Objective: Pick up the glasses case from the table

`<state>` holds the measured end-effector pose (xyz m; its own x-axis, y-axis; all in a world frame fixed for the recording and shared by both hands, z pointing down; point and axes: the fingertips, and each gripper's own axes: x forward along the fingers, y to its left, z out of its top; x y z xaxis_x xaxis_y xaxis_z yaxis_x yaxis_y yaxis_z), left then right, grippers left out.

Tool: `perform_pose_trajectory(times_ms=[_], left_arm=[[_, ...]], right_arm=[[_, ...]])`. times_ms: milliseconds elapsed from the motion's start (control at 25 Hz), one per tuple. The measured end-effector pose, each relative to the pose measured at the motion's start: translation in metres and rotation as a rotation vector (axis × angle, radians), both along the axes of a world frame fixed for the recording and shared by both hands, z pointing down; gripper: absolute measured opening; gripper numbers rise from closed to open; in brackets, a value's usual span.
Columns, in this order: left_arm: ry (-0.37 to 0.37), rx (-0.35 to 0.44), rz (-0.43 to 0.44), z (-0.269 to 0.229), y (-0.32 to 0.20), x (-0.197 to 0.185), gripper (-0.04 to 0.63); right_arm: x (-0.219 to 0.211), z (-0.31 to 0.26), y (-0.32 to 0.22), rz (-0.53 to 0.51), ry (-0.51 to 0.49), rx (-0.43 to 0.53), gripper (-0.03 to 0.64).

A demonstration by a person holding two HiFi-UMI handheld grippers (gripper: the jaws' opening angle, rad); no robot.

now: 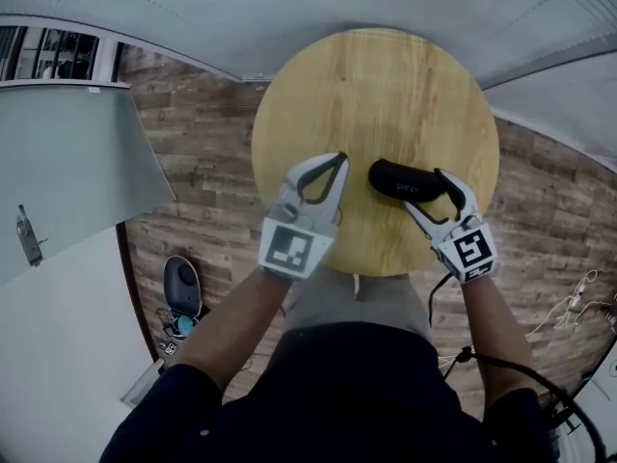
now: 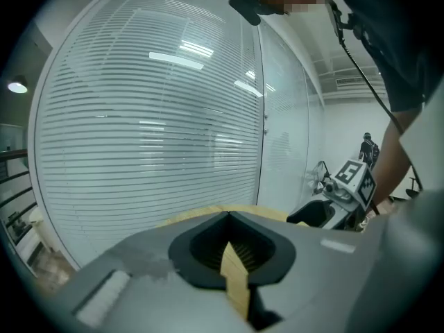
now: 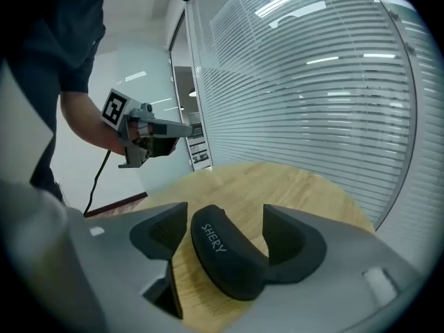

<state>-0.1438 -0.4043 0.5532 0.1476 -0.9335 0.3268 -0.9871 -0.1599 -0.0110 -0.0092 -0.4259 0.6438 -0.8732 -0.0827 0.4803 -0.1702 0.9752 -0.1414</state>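
Note:
A black glasses case (image 1: pixel 403 179) lies on the round wooden table (image 1: pixel 386 85), near its front edge. My right gripper (image 1: pixel 424 190) stands open around the case's right end. In the right gripper view the case (image 3: pixel 225 255), with white lettering on it, lies between the two spread jaws of my right gripper (image 3: pixel 223 218), closer to the right one; no firm press shows. My left gripper (image 1: pixel 337 159) is shut and empty over the table, a little left of the case. Its tips meet in the left gripper view (image 2: pixel 227 214).
Glass walls with blinds curve around the far side of the table. The floor is wood plank. A dark rounded object (image 1: pixel 182 285) sits on the floor at the left, and cables (image 1: pixel 574 307) lie at the right. A cord runs from the right gripper.

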Motion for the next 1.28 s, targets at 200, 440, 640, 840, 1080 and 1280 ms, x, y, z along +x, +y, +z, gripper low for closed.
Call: perform_pose_trajectory(times_ms=[200, 440, 640, 840, 1080, 1280], left_arm=[[0.020, -0.044, 0.001, 0.025, -0.001, 0.005, 0.003], [0.052, -0.050, -0.032, 0.029, -0.003, -0.001, 0.003], [0.050, -0.047, -0.029, 0.025, -0.009, -0.001, 0.003], [0.043, -0.043, -0.038, 0.021, -0.006, -0.002, 0.003], [0.037, -0.054, -0.051, 0.020, 0.004, -0.008, 0.003], [0.046, -0.041, -0.074, 0.010, 0.011, -0.012, 0.003]], right_arm=[[0.000, 0.036, 0.005, -0.074, 0.074, -0.004, 0.370], [-0.013, 0.063, 0.004, -0.173, 0.191, 0.088, 0.393], [-0.021, 0.075, 0.001, -0.254, 0.282, 0.069, 0.400], [-0.013, 0.095, 0.004, -0.390, 0.465, 0.204, 0.428], [-0.027, 0.110, 0.003, -0.364, 0.518, 0.049, 0.310], [-0.024, 0.087, 0.018, -0.256, 0.381, -0.043, 0.304]])
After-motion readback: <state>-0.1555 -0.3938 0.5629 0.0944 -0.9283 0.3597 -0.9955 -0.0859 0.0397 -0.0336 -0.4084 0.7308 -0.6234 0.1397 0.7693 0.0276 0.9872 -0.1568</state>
